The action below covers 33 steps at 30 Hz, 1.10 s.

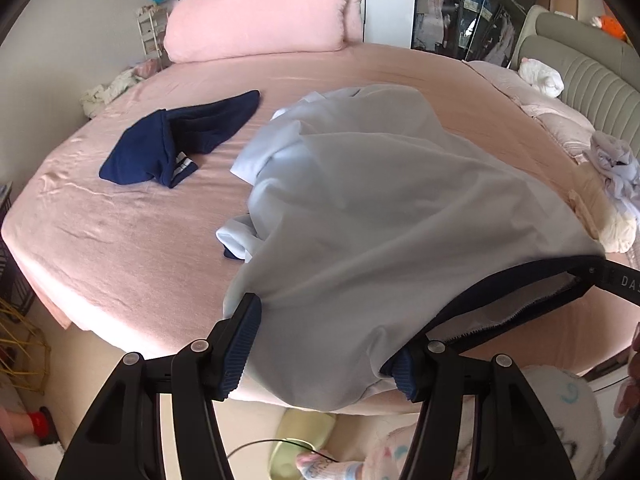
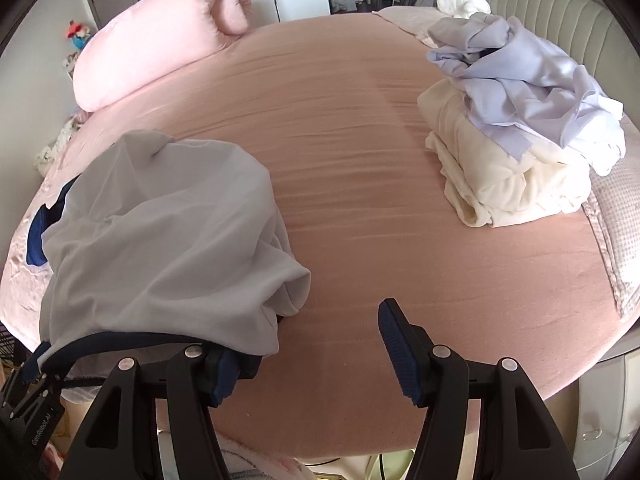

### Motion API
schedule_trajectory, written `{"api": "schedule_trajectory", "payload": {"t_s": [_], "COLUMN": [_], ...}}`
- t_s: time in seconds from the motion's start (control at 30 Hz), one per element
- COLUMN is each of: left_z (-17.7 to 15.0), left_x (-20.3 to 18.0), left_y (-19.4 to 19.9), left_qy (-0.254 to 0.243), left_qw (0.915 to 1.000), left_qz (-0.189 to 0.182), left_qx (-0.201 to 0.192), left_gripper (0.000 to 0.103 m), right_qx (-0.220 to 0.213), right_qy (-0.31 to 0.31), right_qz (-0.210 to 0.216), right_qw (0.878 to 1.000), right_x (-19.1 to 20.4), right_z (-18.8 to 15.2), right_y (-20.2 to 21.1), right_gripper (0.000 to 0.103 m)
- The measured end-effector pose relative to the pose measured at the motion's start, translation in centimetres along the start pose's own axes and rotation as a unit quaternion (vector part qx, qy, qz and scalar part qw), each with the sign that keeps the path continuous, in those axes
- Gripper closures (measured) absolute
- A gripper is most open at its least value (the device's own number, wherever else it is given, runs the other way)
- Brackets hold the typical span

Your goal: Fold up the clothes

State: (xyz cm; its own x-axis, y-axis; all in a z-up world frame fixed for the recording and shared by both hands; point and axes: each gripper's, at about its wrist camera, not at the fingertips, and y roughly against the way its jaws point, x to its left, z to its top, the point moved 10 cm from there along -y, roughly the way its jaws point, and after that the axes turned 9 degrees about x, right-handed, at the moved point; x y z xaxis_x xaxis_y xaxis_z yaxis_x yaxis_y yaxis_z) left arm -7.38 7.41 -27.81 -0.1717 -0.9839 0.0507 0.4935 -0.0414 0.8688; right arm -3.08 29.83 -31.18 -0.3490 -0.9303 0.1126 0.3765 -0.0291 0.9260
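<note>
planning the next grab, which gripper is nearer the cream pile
Right. The right gripper hangs open at the bed's near edge, with the cream pile ahead to its right. The left gripper, under the pale shirt, sits further left.

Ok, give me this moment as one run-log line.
task: fold clothes | left gripper: open, light blue shirt draped across | right gripper: open, shirt over left finger | navy garment: on bed

On the black gripper body (image 2: 30, 420) seen at the lower left of the right wrist view, just below the pale garment's navy collar (image 2: 120, 340), "GenRobot.AI" is printed. In the left wrist view, "DA" is read on another black gripper body (image 1: 624, 282), cut off at the edge.
</note>
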Motion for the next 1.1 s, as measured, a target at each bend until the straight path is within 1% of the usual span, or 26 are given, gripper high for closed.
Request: {"api": "schedule_trajectory", "payload": {"t_s": [0.03, 0.07, 0.1, 0.13, 0.2, 0.23, 0.27, 0.4, 0.43, 0.5, 0.57, 0.6, 0.7, 0.8, 0.87, 0.97, 1.1], "left_z": [0.0, -0.2, -0.3, -0.4, -0.5, -0.6, -0.6, -0.2, 0.0, 0.7, 1.9, 2.6, 5.3, 8.4, 10.2, 12.1, 14.2], "left_x": [0.0, -0.1, -0.2, -0.4, -0.5, -0.5, -0.5, -0.9, -1.1, -1.1, -0.8, -0.6, 0.1, 0.3, 0.4, 0.7, 0.7], "left_y": [-0.2, -0.3, -0.2, -0.1, 0.1, 0.1, 0.1, 0.6, 0.7, 1.1, 1.6, 2.0, 2.9, 3.7, 4.0, 3.9, 3.7], "left_qy": [-0.010, -0.018, -0.023, -0.026, -0.020, -0.016, -0.012, 0.003, 0.002, 0.002, 0.013, 0.019, 0.023, 0.010, 0.003, 0.003, -0.009], "left_qw": [0.9999, 0.9996, 0.9994, 0.9992, 0.9994, 0.9996, 0.9998, 0.9998, 0.9997, 0.9995, 0.9989, 0.9985, 0.9981, 0.9974, 0.9965, 0.9964, 0.9964], "left_qz": [0.012, 0.020, 0.026, 0.031, 0.026, 0.021, 0.014, -0.012, -0.018, -0.024, -0.038, -0.043, -0.039, -0.029, -0.024, -0.023, -0.023], "left_qx": [0.000, -0.001, -0.003, -0.006, -0.011, -0.012, -0.012, -0.019, -0.019, -0.020, -0.026, -0.029, -0.043, -0.066, -0.080, -0.082, -0.081], "left_gripper": [0.050, 0.051, 0.052, 0.053, 0.058, 0.064, 0.072, 0.083, 0.088, 0.088, 0.088, 0.088, 0.088, 0.088, 0.088, 0.088, 0.088], "right_qx": [0.004, 0.007, 0.012, 0.017, 0.029, 0.035, 0.038, 0.022, 0.019, 0.013, -0.004, -0.010, -0.019, -0.022, -0.026, -0.030, -0.051], "right_qy": [0.006, 0.012, 0.018, 0.024, 0.033, 0.036, 0.040, 0.031, 0.025, 0.004, -0.012, -0.013, -0.013, 0.001, 0.017, 0.031, 0.050], "right_qz": [-0.003, -0.006, -0.007, -0.002, 0.011, 0.017, 0.020, 0.027, 0.031, 0.059, 0.087, 0.092, 0.119, 0.116, 0.102, 0.097, 0.071], "right_qw": [1.000, 1.000, 1.000, 1.000, 0.999, 0.999, 0.998, 0.999, 0.999, 0.998, 0.996, 0.996, 0.993, 0.993, 0.994, 0.994, 0.995], "right_x": [0.2, 0.4, 0.7, 1.1, 1.8, 2.1, 2.3, 1.8, 1.7, 1.8, 2.2, 2.3, 3.2, 4.2, 4.8, 5.1, 4.6], "right_z": [-0.2, -0.3, -0.4, -0.6, -1.0, -1.2, -1.3, -0.9, -0.8, -0.3, 0.1, 0.5, 2.0, 4.0, 5.7, 6.7, 8.3], "right_y": [-0.2, -0.5, -0.8, -1.2, -1.8, -2.1, -2.3, -1.5, -1.3, -0.9, 0.2, 0.7, 2.1, 3.3, 3.7, 4.6, 5.5], "right_gripper": [0.042, 0.048, 0.058, 0.064, 0.089, 0.093, 0.094, 0.094, 0.094, 0.097, 0.097, 0.097, 0.098, 0.098, 0.098, 0.097, 0.098]}}
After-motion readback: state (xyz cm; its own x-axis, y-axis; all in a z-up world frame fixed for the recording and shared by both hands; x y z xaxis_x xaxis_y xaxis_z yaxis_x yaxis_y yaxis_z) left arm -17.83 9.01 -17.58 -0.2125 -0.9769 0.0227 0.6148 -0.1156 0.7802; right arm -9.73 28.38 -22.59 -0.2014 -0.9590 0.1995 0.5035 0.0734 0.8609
